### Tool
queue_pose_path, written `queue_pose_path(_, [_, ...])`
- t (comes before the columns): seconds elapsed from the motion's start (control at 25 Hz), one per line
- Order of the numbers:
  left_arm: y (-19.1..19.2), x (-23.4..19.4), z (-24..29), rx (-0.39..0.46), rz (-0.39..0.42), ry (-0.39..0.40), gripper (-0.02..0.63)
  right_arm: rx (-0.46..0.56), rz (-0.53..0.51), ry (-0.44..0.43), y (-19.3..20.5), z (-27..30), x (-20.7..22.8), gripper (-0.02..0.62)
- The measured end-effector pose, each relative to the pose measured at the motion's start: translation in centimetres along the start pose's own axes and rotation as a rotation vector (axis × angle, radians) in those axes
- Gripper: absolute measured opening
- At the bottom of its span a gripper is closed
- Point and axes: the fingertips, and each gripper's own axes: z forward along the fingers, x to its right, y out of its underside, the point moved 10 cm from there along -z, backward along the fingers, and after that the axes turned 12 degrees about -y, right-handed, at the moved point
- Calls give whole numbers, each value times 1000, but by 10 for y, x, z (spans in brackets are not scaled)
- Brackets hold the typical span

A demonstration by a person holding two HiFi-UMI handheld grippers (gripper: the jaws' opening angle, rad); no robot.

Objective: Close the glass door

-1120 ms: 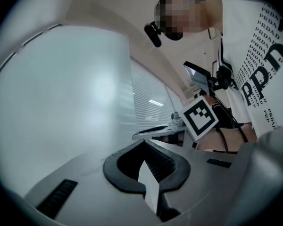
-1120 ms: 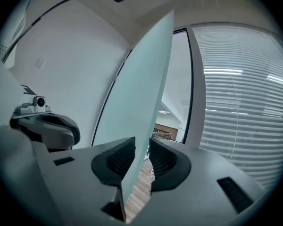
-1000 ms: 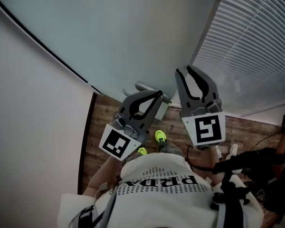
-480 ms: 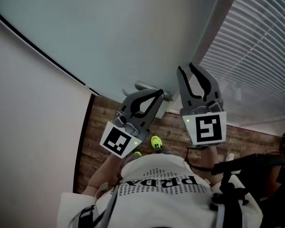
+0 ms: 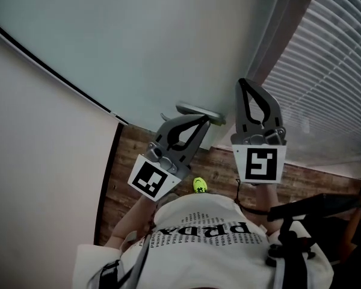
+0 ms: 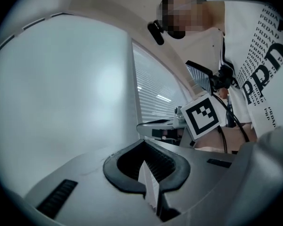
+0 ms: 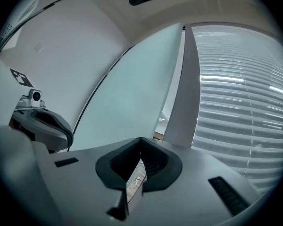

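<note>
The frosted glass door (image 5: 144, 47) fills the top of the head view, its free edge close to a grey frame post (image 5: 283, 29). In the right gripper view the door (image 7: 132, 98) stands almost against the post (image 7: 186, 93), with only a narrow gap low down. A metal handle (image 5: 198, 109) sticks out from the door. My left gripper (image 5: 201, 120) is shut, its tip just below the handle. My right gripper (image 5: 243, 82) is shut and points at the door's edge by the post. Nothing is held in either. The left gripper view shows shut jaws (image 6: 144, 142) facing the glass (image 6: 61, 93).
Slatted blinds (image 5: 337, 71) cover the wall right of the post. A white wall (image 5: 36, 179) runs along the left, meeting wooden flooring (image 5: 129, 155). My feet in neon shoes (image 5: 200, 185) are below the grippers. Black gear (image 5: 313, 206) hangs at my right side.
The door has swung away from edge-on toward the frame post. My right gripper, earlier open around the door's edge, has let go and shut. The left gripper stays shut near the handle.
</note>
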Motion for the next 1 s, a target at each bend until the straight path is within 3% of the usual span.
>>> queue_pose_path(0.24, [4, 3, 14, 39, -10, 22, -5, -82, -123, 97, 1, 4, 15, -2])
queue_pose_path(0.36, [4, 6, 13, 30, -16, 29, -5, -132, -138, 73, 5, 12, 10, -2])
queue_pose_path(0.48, [1, 7, 2, 8, -34, 12, -5, -81, -69, 80, 7, 14, 4, -2])
queue_pose_path(0.72, [5, -1, 23, 80, -38, 21, -5, -5, -128, 40, -12, 7, 23, -2])
queue_pose_path(1.0, [-1, -6, 9, 20, -23, -7, -5, 20, 75, -114, -1, 16, -5, -3])
